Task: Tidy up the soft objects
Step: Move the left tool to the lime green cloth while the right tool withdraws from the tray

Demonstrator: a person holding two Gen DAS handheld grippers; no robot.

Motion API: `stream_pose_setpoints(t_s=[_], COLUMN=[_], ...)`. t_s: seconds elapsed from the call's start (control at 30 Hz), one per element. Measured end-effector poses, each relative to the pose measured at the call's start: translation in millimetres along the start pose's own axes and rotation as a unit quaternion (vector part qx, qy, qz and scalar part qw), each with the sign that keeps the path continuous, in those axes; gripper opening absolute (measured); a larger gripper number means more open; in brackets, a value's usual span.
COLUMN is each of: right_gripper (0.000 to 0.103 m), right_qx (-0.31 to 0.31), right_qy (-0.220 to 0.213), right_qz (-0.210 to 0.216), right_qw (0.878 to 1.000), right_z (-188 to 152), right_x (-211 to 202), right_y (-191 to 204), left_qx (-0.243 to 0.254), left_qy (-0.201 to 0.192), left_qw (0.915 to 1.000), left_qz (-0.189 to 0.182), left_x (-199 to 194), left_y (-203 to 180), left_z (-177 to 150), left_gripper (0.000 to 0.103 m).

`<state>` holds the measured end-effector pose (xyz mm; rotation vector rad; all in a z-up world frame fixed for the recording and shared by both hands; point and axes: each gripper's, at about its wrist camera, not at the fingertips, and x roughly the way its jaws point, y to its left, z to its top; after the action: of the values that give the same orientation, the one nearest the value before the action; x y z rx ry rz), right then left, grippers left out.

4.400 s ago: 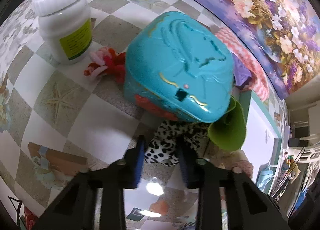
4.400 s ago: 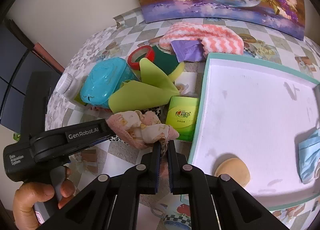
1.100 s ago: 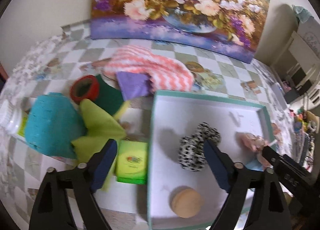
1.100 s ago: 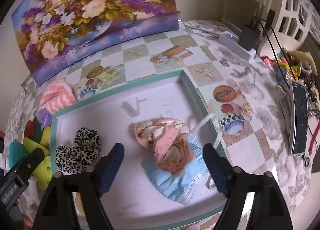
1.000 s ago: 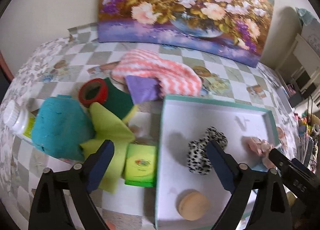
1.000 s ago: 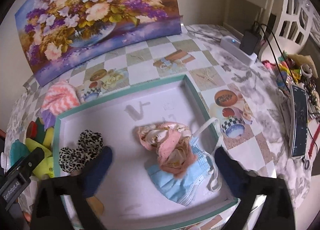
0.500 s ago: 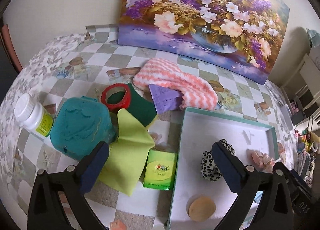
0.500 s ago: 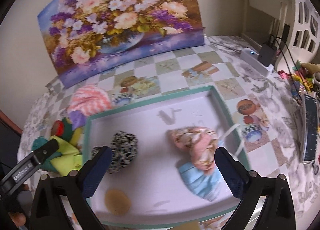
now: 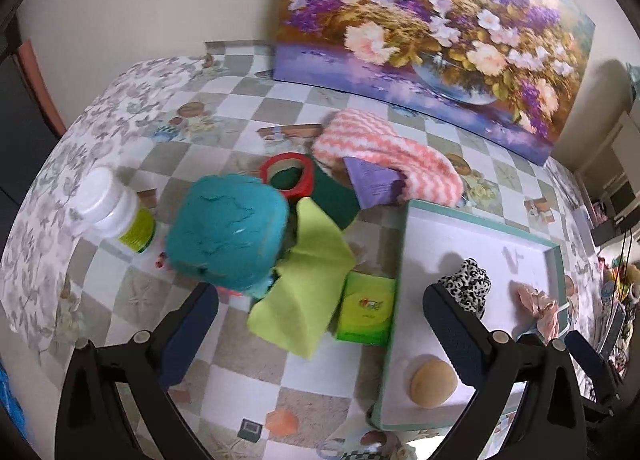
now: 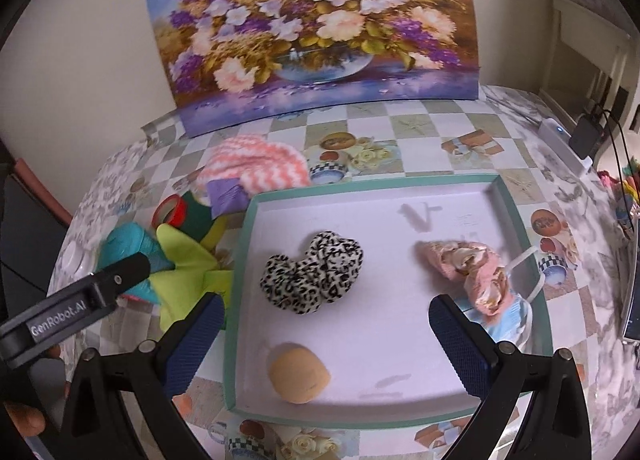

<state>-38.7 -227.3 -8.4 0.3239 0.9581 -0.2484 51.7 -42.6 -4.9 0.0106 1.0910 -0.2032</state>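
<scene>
Leopard-print scrunchie (image 10: 314, 272) lies inside the teal-rimmed tray (image 10: 239, 260) on the bench (image 10: 420, 128), near the tray's middle, with a pink floral scrunchie (image 10: 470, 266) well apart toward the right wall, partly resting on a light blue face mask (image 10: 516, 312). A round tan sponge (image 10: 298, 378) sits near the tray's front edge. The right claw (image 10: 324, 336) hangs over the tray with its jaws spread wide and nothing between them. The left claw (image 9: 320, 328) is likewise wide open and empty, its jaws just having been opening, over the clutter beside the tray: a lime green cloth (image 9: 308, 280), a green tissue pack (image 9: 366, 310) touching the tray's left wall, a teal box (image 9: 228, 232), a white bottle (image 9: 112, 212), a red tape roll (image 9: 286, 176), a dark green cloth (image 9: 334, 202), a purple packet (image 9: 372, 182) and a pink-and-white zigzag towel (image 9: 384, 152). A floral painting (image 10: 316, 24) leans against the wall behind the bench.
</scene>
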Motion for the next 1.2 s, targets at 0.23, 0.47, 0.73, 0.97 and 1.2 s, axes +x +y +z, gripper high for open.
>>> stream_pose_setpoints(t_s=[0.23,0.47,0.73,0.97,1.2], right_gripper=[0.103,0.103,0.103,0.103,0.103], right_qx=[-0.022,-0.043,-0.072,-0.083,-0.099], right_qy=[-0.003,0.005,0.011,0.032,0.057], right_qz=[-0.003,0.009,0.030,0.041,0.027], right_qw=[1.000,0.999,0.997,0.995,0.993], right_z=[-4.9,-9.0,-14.1,-18.2,-22.5], right_x=[-5.7,-1.0,10.5,31.0,44.7], right_y=[19.1,35.6,55.6,65.1,66.9], left_qx=[-0.027,-0.052,-0.089,-0.090,-0.105], left_qy=[0.004,0.015,0.038,0.087,0.114], left_qw=[0.9996,0.9985,0.9953,0.9921,0.9879], left_qz=[-0.005,-0.007,0.003,0.003,0.008], left_x=[-6.4,-2.7,14.5,46.5,74.2], left_y=[22.3,41.0,63.8,60.1,60.4], left_z=[-8.0,-15.9,-20.9,-23.5,-24.7], left_gripper=[0.102,0.102,0.102,0.102,0.102])
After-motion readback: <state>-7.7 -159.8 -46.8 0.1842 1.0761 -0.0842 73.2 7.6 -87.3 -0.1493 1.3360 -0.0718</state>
